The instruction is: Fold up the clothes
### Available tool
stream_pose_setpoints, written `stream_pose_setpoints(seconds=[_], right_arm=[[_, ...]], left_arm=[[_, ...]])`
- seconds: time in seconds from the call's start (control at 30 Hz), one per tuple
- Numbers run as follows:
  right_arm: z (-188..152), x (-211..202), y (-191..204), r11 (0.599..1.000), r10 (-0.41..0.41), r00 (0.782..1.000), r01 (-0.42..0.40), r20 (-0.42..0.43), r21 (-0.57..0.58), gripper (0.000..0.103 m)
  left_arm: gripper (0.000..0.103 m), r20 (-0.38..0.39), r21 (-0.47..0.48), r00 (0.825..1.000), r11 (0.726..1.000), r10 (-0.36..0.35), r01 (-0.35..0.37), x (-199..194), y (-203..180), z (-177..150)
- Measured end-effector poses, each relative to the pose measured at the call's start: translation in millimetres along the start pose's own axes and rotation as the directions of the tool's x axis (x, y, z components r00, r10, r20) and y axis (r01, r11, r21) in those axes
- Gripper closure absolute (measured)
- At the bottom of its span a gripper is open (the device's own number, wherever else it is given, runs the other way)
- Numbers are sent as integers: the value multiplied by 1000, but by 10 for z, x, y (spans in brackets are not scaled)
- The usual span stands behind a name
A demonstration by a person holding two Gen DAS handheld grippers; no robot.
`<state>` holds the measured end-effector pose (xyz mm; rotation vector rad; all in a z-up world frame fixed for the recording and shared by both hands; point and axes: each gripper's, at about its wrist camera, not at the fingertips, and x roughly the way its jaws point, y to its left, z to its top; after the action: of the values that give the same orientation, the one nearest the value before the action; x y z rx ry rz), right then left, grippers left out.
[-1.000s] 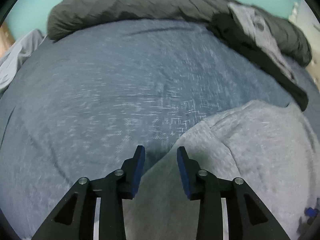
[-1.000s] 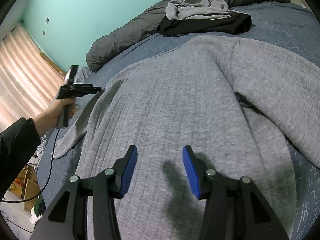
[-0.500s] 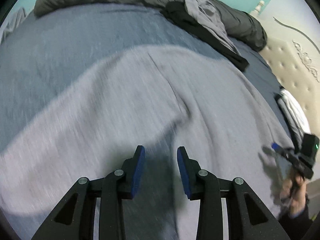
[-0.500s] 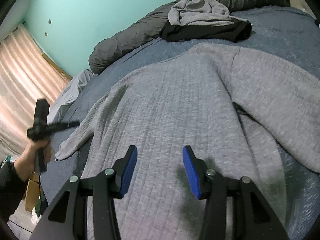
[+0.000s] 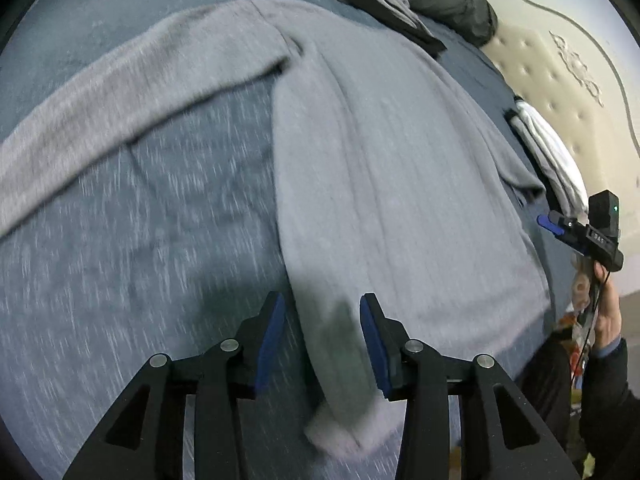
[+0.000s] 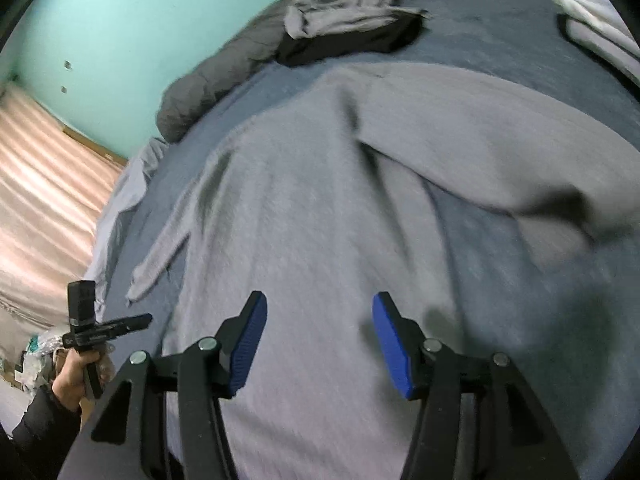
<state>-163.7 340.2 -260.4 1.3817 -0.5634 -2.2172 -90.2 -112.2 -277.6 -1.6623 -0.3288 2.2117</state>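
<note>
A grey knit sweater (image 5: 384, 184) lies spread on the blue bed sheet (image 5: 152, 264); it also shows in the right wrist view (image 6: 304, 216). My left gripper (image 5: 322, 326) is open and empty above the sweater's bottom left corner (image 5: 344, 432), with the side edge running between its fingers. One sleeve (image 5: 120, 92) stretches to the left. My right gripper (image 6: 318, 330) is open and empty above the sweater's lower body. The other sleeve (image 6: 500, 148) lies folded to the right. Each gripper shows in the other's view: the right one (image 5: 580, 232), the left one (image 6: 104, 328).
A dark grey duvet (image 6: 216, 76) lies rolled along the far side of the bed. A grey and a black garment (image 6: 352, 28) are piled on it. White folded cloth (image 6: 592, 16) lies near the padded headboard (image 5: 560, 64). A curtain (image 6: 44, 200) hangs at the left.
My left gripper has swung from the bare sheet over to the sweater's side edge and bottom corner. My right gripper has moved closer to the sweater and its fingers have opened wider.
</note>
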Motion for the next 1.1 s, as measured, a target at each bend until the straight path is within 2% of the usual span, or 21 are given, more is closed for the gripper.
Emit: stream_pose_setpoints(seconds=[0.1, 0.3, 0.4, 0.67, 0.7, 0.73, 0.83, 0.9, 1.1], right_arm=[[-247, -225, -112, 999, -50, 997, 50, -53, -1, 47], [-665, -483, -295, 992, -114, 985, 119, -131, 36, 47], [-884, -571, -332, 991, -117, 982, 126, -151, 50, 47], [-1054, -433, -425, 988, -110, 972, 130, -207, 83, 47], [-1070, -415, -442, 988, -109, 971, 130, -212, 86, 50], [-1085, -397, -458, 988, -108, 970, 130, -218, 89, 62], [-1109, -386, -428, 991, -91, 971, 109, -220, 73, 84], [-1112, -392, -397, 993, -82, 973, 97, -217, 60, 93], [-1074, -538, -281, 996, -68, 983, 76, -170, 43, 96]], left_arm=[[58, -22, -2, 1000, 1000, -19, 19, -27, -67, -216], [54, -11, -10, 1000, 1000, -28, 28, -169, -85, -450], [54, -10, -13, 1000, 1000, -28, 27, -253, -53, -569], [49, 7, -52, 1000, 998, -27, 27, -434, 71, -751], [49, 8, -54, 1000, 998, -25, 26, -442, 71, -767], [48, 9, -55, 1000, 998, -24, 25, -451, 71, -783], [46, -4, -57, 1000, 998, -21, 21, -396, 98, -829], [46, -19, -52, 1000, 998, -19, 18, -326, 102, -859], [46, -79, 6, 997, 1000, 5, -5, -78, -8, -929]])
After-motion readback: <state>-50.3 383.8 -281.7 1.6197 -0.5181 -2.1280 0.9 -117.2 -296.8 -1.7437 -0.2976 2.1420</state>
